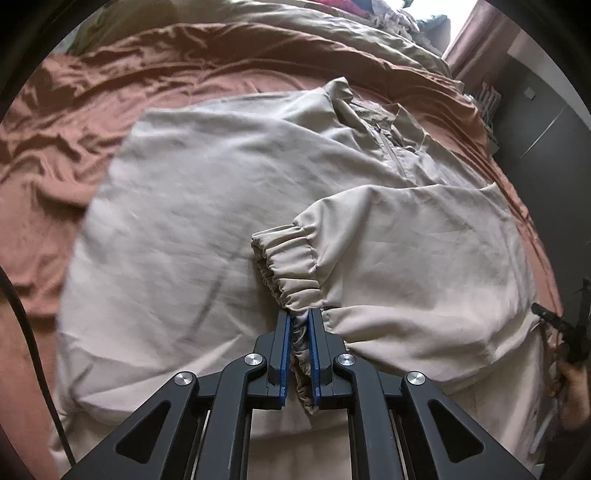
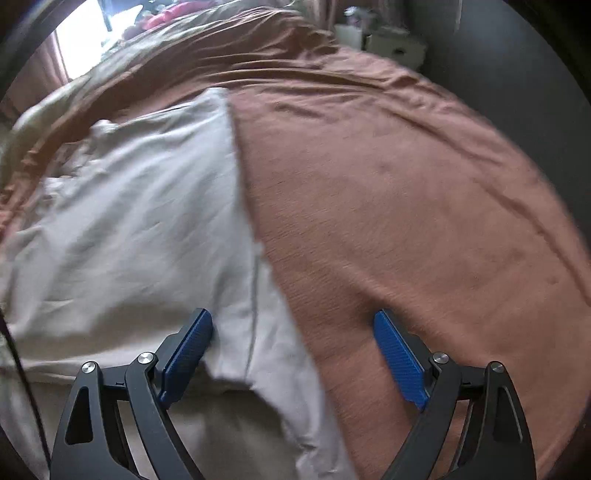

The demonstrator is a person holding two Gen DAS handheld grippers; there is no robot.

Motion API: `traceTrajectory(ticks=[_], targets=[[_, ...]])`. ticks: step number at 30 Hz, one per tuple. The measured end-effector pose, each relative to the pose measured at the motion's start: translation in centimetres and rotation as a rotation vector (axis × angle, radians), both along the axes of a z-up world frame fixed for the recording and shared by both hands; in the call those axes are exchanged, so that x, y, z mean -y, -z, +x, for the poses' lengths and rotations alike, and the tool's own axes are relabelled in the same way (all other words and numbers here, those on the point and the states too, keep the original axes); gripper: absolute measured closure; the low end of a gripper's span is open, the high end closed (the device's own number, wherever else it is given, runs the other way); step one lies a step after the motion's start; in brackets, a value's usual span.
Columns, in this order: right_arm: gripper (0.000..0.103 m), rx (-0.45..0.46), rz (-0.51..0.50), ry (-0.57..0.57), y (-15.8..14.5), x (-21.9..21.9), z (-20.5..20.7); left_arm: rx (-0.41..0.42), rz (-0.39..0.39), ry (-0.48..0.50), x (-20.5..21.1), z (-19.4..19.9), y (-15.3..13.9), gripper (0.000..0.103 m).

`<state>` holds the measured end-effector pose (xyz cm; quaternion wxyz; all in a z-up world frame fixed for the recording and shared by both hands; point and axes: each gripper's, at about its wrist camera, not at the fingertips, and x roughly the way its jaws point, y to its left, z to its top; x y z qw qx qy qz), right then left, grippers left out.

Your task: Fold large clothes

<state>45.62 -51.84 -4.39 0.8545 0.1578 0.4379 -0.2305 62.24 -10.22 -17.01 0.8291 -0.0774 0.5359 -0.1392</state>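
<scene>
A large beige jacket [image 1: 207, 206] lies spread on a rust-brown bedsheet [image 1: 74, 110]. Its zipper and collar [image 1: 384, 144] are at the upper right. My left gripper [image 1: 299, 317] is shut on the elastic sleeve cuff [image 1: 288, 266], with the sleeve [image 1: 406, 251] folded across the jacket body. In the right wrist view, my right gripper [image 2: 293, 321] is open and empty, held over the jacket's right edge [image 2: 243, 206], one finger over the jacket [image 2: 129, 221] and the other over the sheet [image 2: 406, 184].
A beige duvet [image 1: 295, 37] and a heap of colourful clothes [image 1: 369, 7] lie at the bed's far end. Dark furniture [image 1: 535, 122] stands to the right of the bed. A black cable [image 1: 26, 332] hangs at the left.
</scene>
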Motion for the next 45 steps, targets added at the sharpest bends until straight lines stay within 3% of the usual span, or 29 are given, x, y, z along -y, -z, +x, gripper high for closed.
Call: traceTrajectory(ticks=[7, 13, 16, 21, 24, 26, 29, 37, 45], targets=[[0.023, 0.047, 0.05, 0.048, 0.0, 2.8, -1.4, 0.011, 0.008, 0.032, 1.4, 0.1, 0.2, 0.093], [0.023, 0.126, 0.112, -0.012, -1.7, 2.6, -4.4, -0.02, -0.031, 0.021, 0.0, -0.4, -0.2, 0.092], [0.023, 0.146, 0.123, -0.058, -2.9, 2.0, -6.6, 0.003, -0.007, 0.026, -0.6, -1.4, -1.3, 0.091], [0.021, 0.179, 0.102, -0.132, -5.1, 0.6, -10.6, 0.06, -0.019, 0.005, -3.0, -3.8, -4.3, 0.07], [0.019, 0.194, 0.087, -0.174, -6.0, -0.3, -12.9, 0.094, -0.028, -0.011, -4.3, -5.4, -6.1, 0.046], [0.012, 0.21, 0.077, -0.195, -6.6, -1.1, -14.7, 0.115, -0.029, -0.021, -5.2, -6.8, -7.2, 0.031], [0.002, 0.254, 0.072, -0.231, -7.3, -2.1, -17.3, 0.144, -0.044, -0.024, -6.4, -8.9, -8.9, 0.017], [0.0, 0.269, 0.091, -0.255, -7.6, -3.7, -23.7, 0.224, -0.051, -0.047, -10.7, -16.5, -12.5, 0.014], [0.0, 0.246, 0.083, -0.241, -7.5, -4.3, -28.1, 0.222, -0.108, -0.108, -15.7, -23.4, -12.3, 0.014]])
